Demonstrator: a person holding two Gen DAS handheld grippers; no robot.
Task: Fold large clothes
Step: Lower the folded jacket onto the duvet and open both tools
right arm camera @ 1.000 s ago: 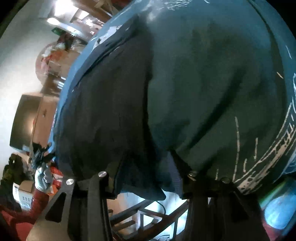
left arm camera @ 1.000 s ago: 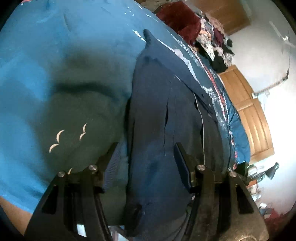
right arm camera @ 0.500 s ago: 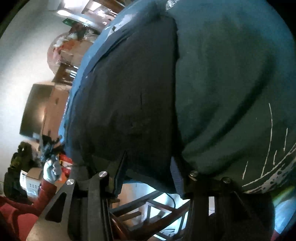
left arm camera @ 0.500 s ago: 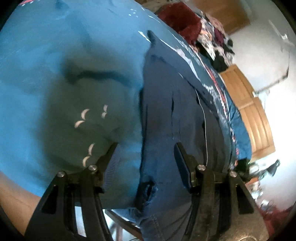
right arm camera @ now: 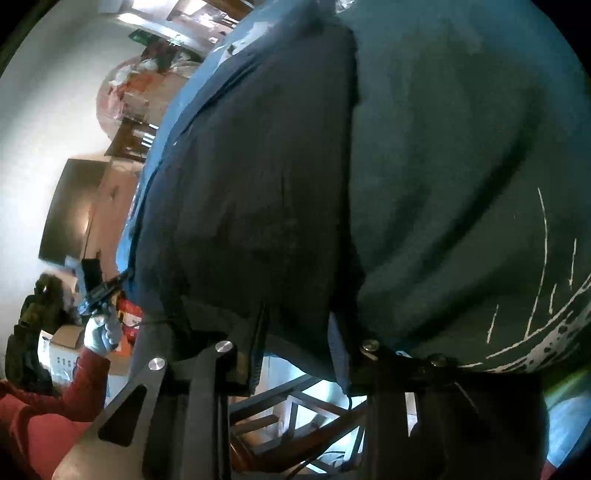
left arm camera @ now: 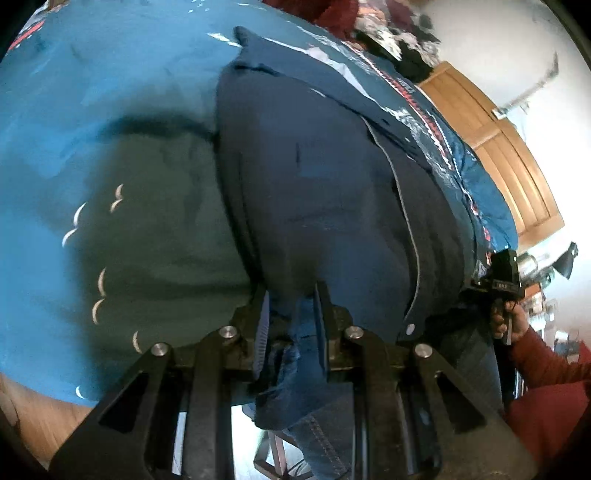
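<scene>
A dark navy garment, trousers by the look of the denim hem, lies on a teal cloth with white marks. My left gripper is shut on the garment's near edge, with blue fabric bunched between its fingers. In the right wrist view the same garment looks almost black. My right gripper sits at the garment's near hem. Its jaws stand partly narrowed but apart, with the hem draped between them. Each view shows the other gripper far off, held by a hand in a red sleeve.
The teal cloth hangs over the surface's near edge. Wooden chair frames and floor show below it. A pile of clothes lies at the far end, with wooden doors and a dark screen on the walls.
My left gripper has moved in and closed on the garment's near edge; it stood wide open before. My right gripper's jaws have narrowed a little around the hem.
</scene>
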